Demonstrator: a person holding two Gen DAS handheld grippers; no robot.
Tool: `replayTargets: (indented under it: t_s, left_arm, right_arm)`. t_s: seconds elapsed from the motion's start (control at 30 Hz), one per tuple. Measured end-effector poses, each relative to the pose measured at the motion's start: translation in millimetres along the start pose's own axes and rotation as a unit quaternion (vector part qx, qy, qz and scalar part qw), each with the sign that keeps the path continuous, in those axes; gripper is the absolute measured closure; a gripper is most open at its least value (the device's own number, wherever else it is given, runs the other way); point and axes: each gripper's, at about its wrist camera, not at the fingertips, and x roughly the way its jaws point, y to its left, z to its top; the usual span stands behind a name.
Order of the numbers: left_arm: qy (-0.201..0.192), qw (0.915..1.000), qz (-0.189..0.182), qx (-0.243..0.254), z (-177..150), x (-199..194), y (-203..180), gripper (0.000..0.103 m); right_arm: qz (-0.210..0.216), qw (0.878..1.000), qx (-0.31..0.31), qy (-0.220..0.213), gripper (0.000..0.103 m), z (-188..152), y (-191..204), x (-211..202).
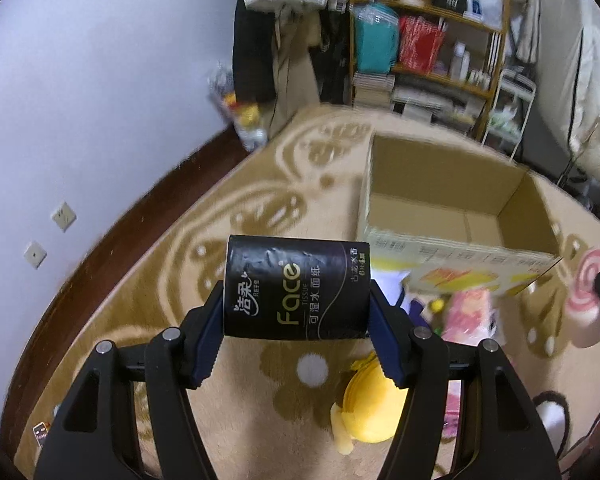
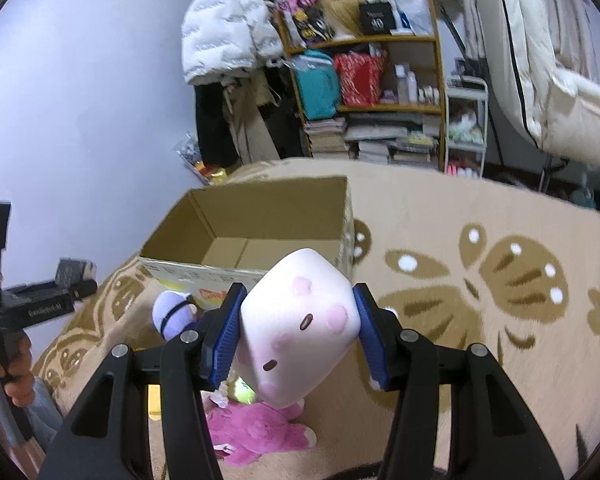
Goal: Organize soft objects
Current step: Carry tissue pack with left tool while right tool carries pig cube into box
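Note:
My left gripper (image 1: pixel 296 312) is shut on a black tissue pack (image 1: pixel 298 290) with gold "Face" lettering, held above the carpet. An open cardboard box (image 1: pixel 452 200) stands ahead and to the right of it. My right gripper (image 2: pixel 298 322) is shut on a pale pink cube-shaped plush (image 2: pixel 300 324) with pink spots, held just in front of the same cardboard box (image 2: pixel 252 232). Below it lie a magenta plush (image 2: pixel 256 432) and a lilac plush (image 2: pixel 174 312). A yellow plush (image 1: pixel 370 404) lies under the left gripper. The left tool (image 2: pixel 28 304) and a hand show at the right view's left edge.
A beige carpet (image 2: pixel 480 280) with brown floral pattern covers the floor. A pink swirl lollipop plush (image 1: pixel 592 300) lies right of the box. A wooden shelf (image 2: pixel 380 80) with bags, books and bottles stands behind. Hanging coats (image 2: pixel 220 28) and a white cart (image 2: pixel 466 128) flank the shelf.

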Motion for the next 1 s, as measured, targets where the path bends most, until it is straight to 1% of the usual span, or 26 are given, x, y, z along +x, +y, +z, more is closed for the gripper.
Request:
replayTargets:
  t_s: [0.13,0.17,0.3,0.5,0.67,0.77,1.0]
  left_arm:
    - [-0.047,0.9989,-0.006,-0.002,7,-29,-1,0.039]
    - [-0.063,0.9980,0.000,0.003,9,-36,-2,0.039]
    - [-0.101,0.9942,0.015,0.031,18,-51,-7,0.039]
    - [-0.139,0.9891,0.017,0.047,36,-69,-15,0.039]
    - [-0.169,0.9817,0.027,0.085,55,-65,-30,0.039]
    - [-0.180,0.9784,0.034,0.096,64,-57,-36,0.039]
    - [-0.182,0.9774,0.028,0.105,88,-35,-50,0.039]
  right_arm:
    - [0.001,1.000,-0.021,-0.023,0.046,4,11,-10]
    - [0.002,0.999,-0.023,-0.028,0.046,5,13,-12]
    - [0.008,0.999,-0.027,-0.046,0.046,9,19,-18]
    - [0.013,0.997,-0.037,-0.069,0.046,24,25,-19]
    - [0.019,0.995,-0.043,-0.083,0.046,39,28,-10]
    - [0.022,0.995,-0.042,-0.088,0.046,49,29,-2]
    - [0.020,0.994,-0.047,-0.100,0.046,65,26,21]
